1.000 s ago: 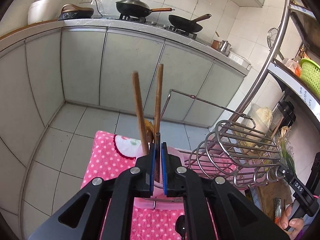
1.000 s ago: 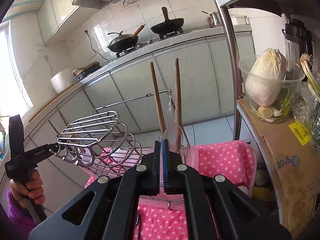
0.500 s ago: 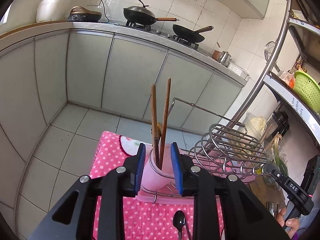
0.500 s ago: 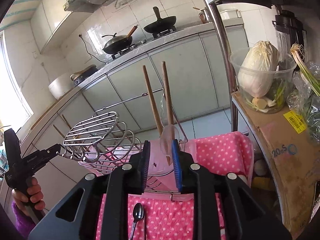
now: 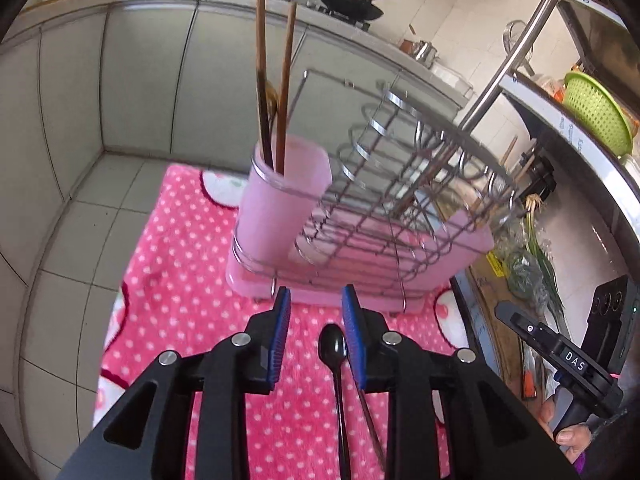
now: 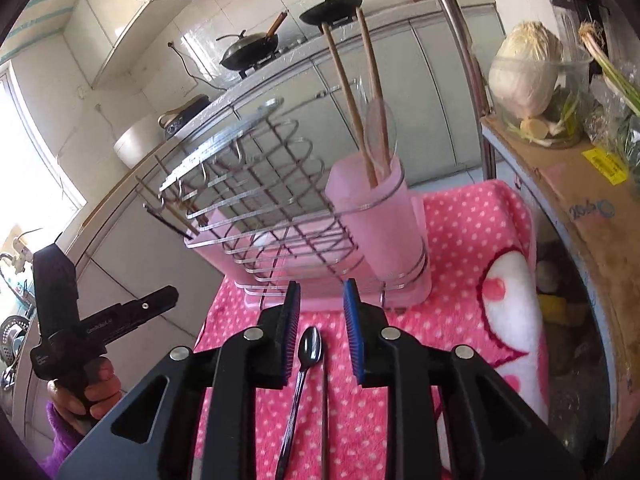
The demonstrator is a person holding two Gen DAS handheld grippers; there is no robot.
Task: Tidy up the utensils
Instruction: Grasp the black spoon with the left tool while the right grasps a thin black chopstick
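Note:
A pink utensil cup (image 5: 286, 204) stands in the wire dish rack (image 5: 404, 184) and holds two wooden chopsticks (image 5: 274, 80). The right wrist view shows the cup (image 6: 380, 232), the chopsticks (image 6: 360, 92) and a clear spoon (image 6: 382, 128) in it. My left gripper (image 5: 314, 312) is open and empty, low over a dark metal spoon (image 5: 334, 356) on the pink dotted cloth (image 5: 180, 280). My right gripper (image 6: 320, 304) is open and empty over the same spoon (image 6: 310, 348). A thin metal rod (image 6: 324, 396) lies beside the spoon.
The rack stands on a pink tray (image 6: 332, 304). A shelf post (image 5: 508, 56) and shelves with a green basket (image 5: 598, 116) stand at the right. A bowl with cabbage (image 6: 528, 80) sits on a cardboard box (image 6: 576, 184). Kitchen cabinets and woks stand behind.
Both grippers opened and let go of what they held in the cup. Both pulled back and dropped low over the cloth, so the spoon now lies between their fingers.

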